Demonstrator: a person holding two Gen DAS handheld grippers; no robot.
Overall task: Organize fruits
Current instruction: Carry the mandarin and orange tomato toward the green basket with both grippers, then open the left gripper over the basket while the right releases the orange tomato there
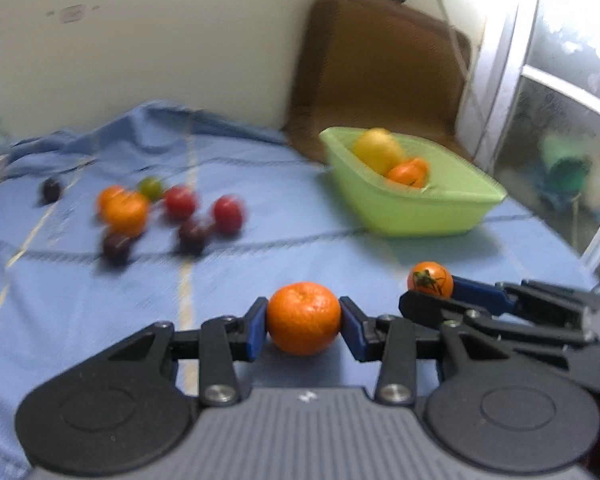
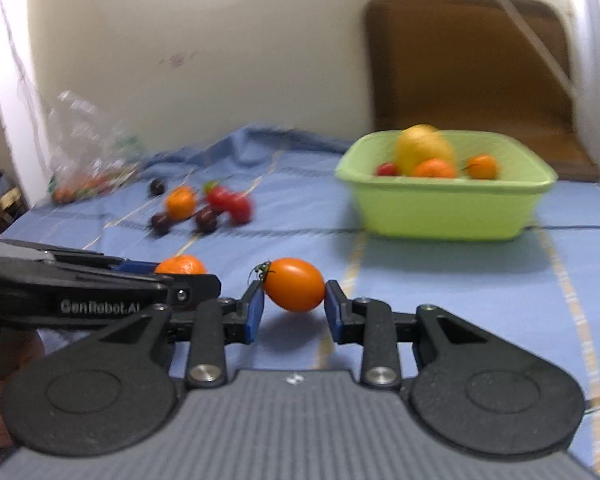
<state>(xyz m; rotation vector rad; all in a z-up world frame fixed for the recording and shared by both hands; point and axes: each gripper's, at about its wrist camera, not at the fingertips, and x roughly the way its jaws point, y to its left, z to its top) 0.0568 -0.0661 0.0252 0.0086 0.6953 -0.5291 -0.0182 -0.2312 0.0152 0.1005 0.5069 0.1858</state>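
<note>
We see the left hand-held gripper (image 1: 304, 320) clamped on a mandarin (image 1: 304, 318), and just to its right the right hand-held gripper (image 2: 294, 300) clamped on an orange tomato (image 2: 295, 284). Both fruits are above the blue cloth (image 1: 260, 264). Ahead and to the right stands the green tub (image 2: 444, 208) with some fruits inside; ahead to the left more fruits (image 1: 180, 216) lie on the cloth.

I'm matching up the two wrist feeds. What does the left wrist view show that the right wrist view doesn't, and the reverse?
Only the left wrist view shows the window at right. Only the right wrist view shows the plastic bag by the wall and a red fruit inside the green basket. Both show the left gripper shut on a mandarin, the right gripper shut on an orange tomato, the basket, and loose fruit on the blue cloth.
</note>
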